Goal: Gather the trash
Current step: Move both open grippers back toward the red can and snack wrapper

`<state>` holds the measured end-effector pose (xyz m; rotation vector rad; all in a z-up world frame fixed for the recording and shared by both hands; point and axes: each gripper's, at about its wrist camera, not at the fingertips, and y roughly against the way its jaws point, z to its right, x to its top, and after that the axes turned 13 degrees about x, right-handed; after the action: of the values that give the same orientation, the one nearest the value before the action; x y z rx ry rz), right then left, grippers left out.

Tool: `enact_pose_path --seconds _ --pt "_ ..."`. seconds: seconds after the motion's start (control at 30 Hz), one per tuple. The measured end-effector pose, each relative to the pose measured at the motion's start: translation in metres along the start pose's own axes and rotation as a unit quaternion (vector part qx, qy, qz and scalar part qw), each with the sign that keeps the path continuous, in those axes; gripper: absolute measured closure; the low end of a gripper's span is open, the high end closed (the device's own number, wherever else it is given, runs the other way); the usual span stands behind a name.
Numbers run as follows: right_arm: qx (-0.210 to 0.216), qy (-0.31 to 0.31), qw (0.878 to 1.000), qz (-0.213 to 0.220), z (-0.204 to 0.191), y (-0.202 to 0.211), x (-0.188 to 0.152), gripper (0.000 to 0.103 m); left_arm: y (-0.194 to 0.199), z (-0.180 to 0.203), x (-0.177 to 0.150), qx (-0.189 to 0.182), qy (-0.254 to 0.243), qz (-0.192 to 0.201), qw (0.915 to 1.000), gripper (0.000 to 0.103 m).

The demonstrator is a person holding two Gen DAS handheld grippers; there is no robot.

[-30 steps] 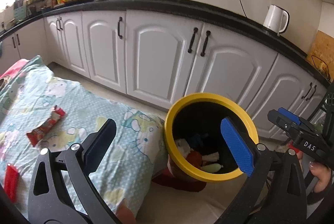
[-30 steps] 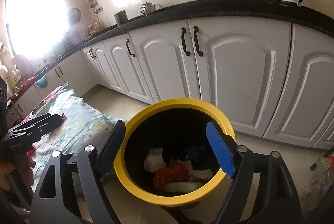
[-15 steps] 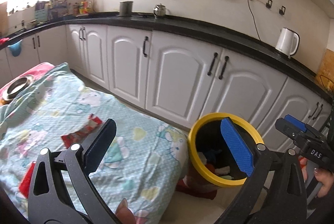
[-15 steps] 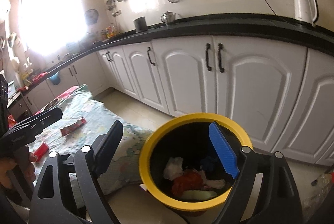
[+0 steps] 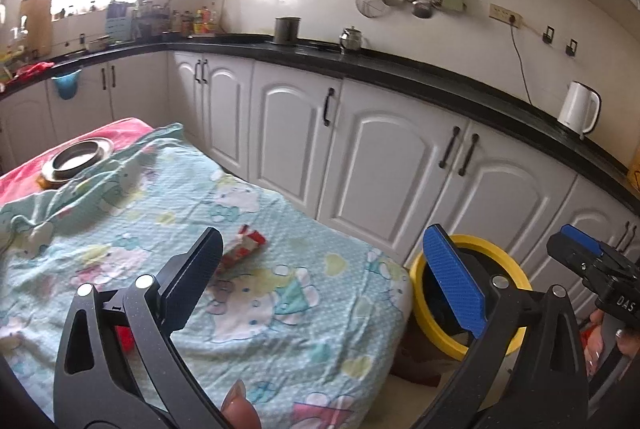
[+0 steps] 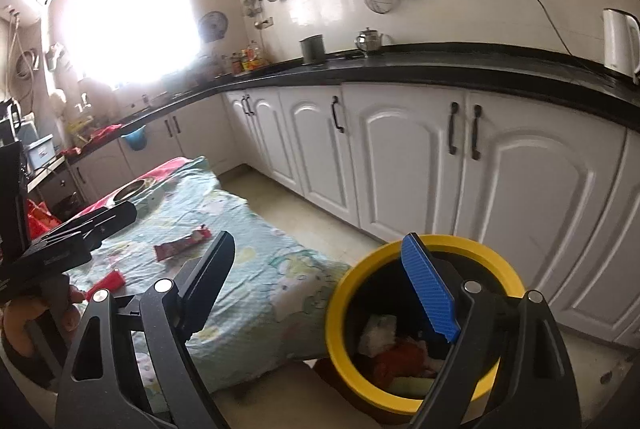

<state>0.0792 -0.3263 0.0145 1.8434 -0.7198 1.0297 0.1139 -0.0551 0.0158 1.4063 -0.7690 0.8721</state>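
Note:
A long red wrapper lies on the light blue cartoon cloth covering a low table. A smaller red piece lies nearer me, partly hidden behind my left finger in the left wrist view. The yellow-rimmed black bin stands on the floor at the table's right end, with white, red and green trash inside. My left gripper hovers open over the cloth, with nothing between its fingers. My right gripper stands open above the bin's near side, holding nothing.
A metal bowl sits at the far left end of the table on a pink cloth. White cabinets under a black countertop run behind, with a white kettle. A strip of tiled floor separates the table from the cabinets.
Both grippers have pulled back and risen from over the bin, swinging left toward the table. The bin now sits lower right in both views, and more cloth shows.

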Motion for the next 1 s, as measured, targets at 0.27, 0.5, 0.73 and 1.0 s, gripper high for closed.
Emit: enact_pose_path --seconds 0.27,0.5,0.73,1.0 --pt "0.03 0.014 0.999 -0.003 -0.029 -0.019 0.008 0.02 0.006 -0.033 0.002 0.028 0.014 0.011 0.9995 0.011" --pt "0.06 0.022 0.998 -0.012 -0.056 -0.046 0.014 0.02 0.007 -0.06 0.001 0.05 0.027 0.012 0.9983 0.011" --pt "0.084 0.023 0.996 -0.02 -0.078 -0.07 0.016 0.02 0.007 -0.087 -0.002 0.073 0.037 0.009 0.9966 0.011" --pt "0.102 0.034 0.993 -0.046 -0.097 -0.101 0.013 0.02 0.0 -0.11 -0.012 0.098 0.037 -0.011 0.9944 0.011"
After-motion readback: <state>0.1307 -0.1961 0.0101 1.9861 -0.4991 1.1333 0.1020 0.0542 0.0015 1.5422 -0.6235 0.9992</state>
